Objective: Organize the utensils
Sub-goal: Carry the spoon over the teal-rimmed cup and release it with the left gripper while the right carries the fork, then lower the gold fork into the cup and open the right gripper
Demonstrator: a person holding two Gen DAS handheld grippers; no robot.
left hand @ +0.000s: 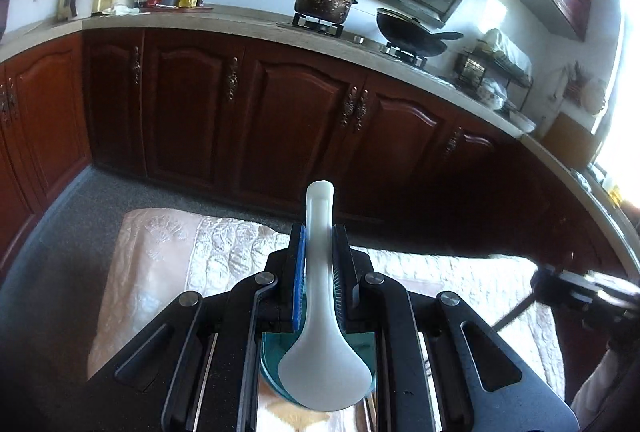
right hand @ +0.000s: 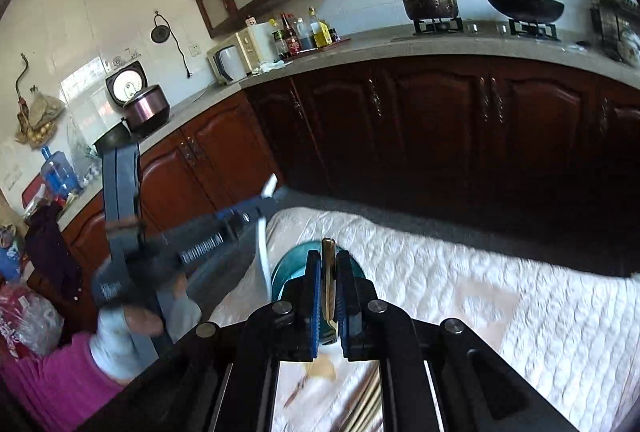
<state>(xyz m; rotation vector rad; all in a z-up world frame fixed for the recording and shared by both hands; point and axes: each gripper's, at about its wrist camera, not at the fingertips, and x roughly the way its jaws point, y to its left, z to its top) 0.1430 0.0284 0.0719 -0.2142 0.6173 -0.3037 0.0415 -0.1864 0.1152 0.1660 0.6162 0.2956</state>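
My left gripper [left hand: 319, 232] is shut on a white soup spoon [left hand: 320, 316]. The spoon's handle points forward past the fingertips and its bowl lies back toward the camera. Under it sits a teal bowl [left hand: 270, 360] on the quilted cloth. My right gripper [right hand: 329, 256] is shut on a thin brown-gold utensil [right hand: 329, 272] that stands on edge between the blue pads, lifted above the same teal bowl [right hand: 290, 270]. In the right wrist view the left gripper [right hand: 262, 202] hangs at the left with the white spoon [right hand: 262, 244] in it.
A white and pink quilted cloth [right hand: 480, 272] covers the table. Light wooden sticks [right hand: 368, 404] lie near its front edge. Dark wood cabinets [left hand: 280, 112] and a counter with a pot [left hand: 324, 2] and a wok [left hand: 412, 32] stand beyond. A person's gloved hand [right hand: 120, 332] holds the left gripper.
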